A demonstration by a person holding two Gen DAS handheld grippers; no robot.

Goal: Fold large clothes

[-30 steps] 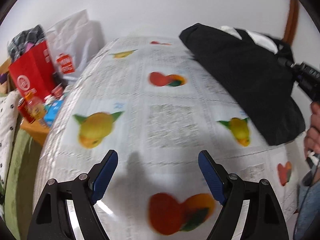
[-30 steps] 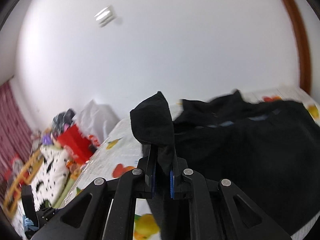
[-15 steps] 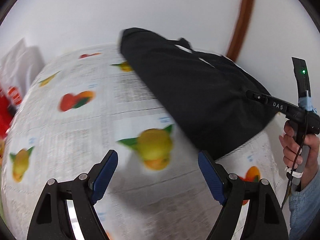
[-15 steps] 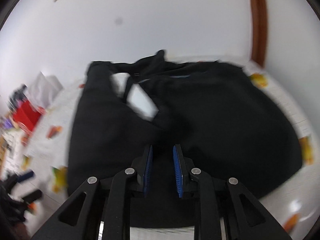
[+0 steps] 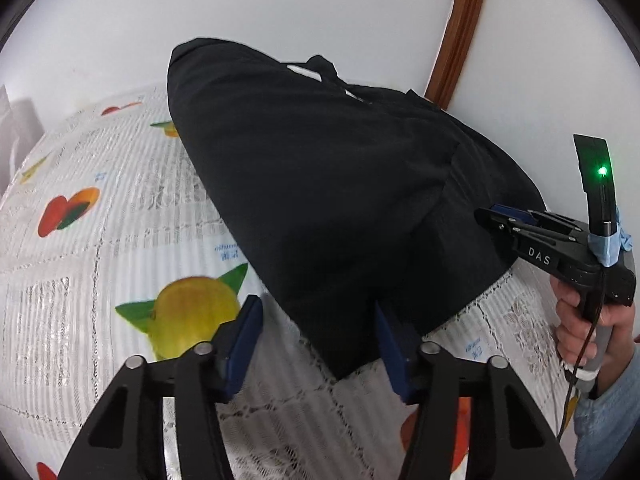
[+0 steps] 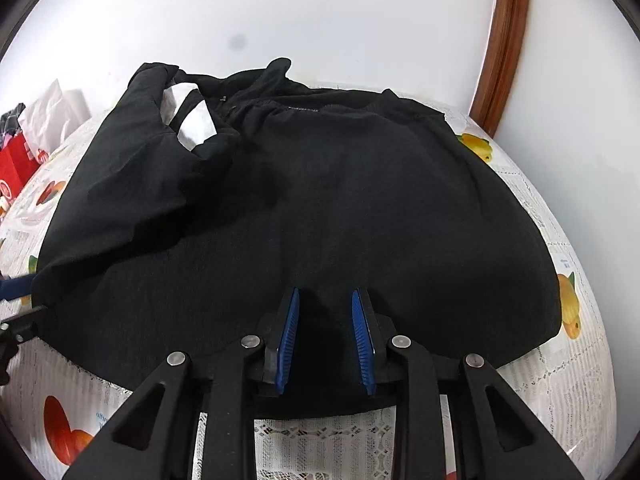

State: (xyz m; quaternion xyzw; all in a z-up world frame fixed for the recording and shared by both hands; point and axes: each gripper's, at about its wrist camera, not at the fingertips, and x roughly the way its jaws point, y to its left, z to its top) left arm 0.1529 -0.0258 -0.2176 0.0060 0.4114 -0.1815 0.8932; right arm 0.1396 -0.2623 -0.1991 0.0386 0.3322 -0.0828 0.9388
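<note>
A large black garment (image 6: pixel 320 208) lies spread on the fruit-print tablecloth (image 6: pixel 576 384), with one side folded over itself at the left. It also shows in the left wrist view (image 5: pixel 320 184). My right gripper (image 6: pixel 325 304) is open and empty, its blue pads over the garment's near edge. It appears from the side in the left wrist view (image 5: pixel 496 216). My left gripper (image 5: pixel 316 312) is open, its fingers straddling the garment's near left corner without holding it.
A white wall stands behind the table, with a brown wooden frame (image 6: pixel 504 40) at the right. A red bag (image 6: pixel 16 164) and white bags (image 6: pixel 52 108) sit beyond the table's far left. Bare tablecloth (image 5: pixel 100 240) lies left of the garment.
My right gripper opened and let go of the black cloth it held up; that cloth now lies folded over the garment. My left gripper swung right, up to the garment's corner.
</note>
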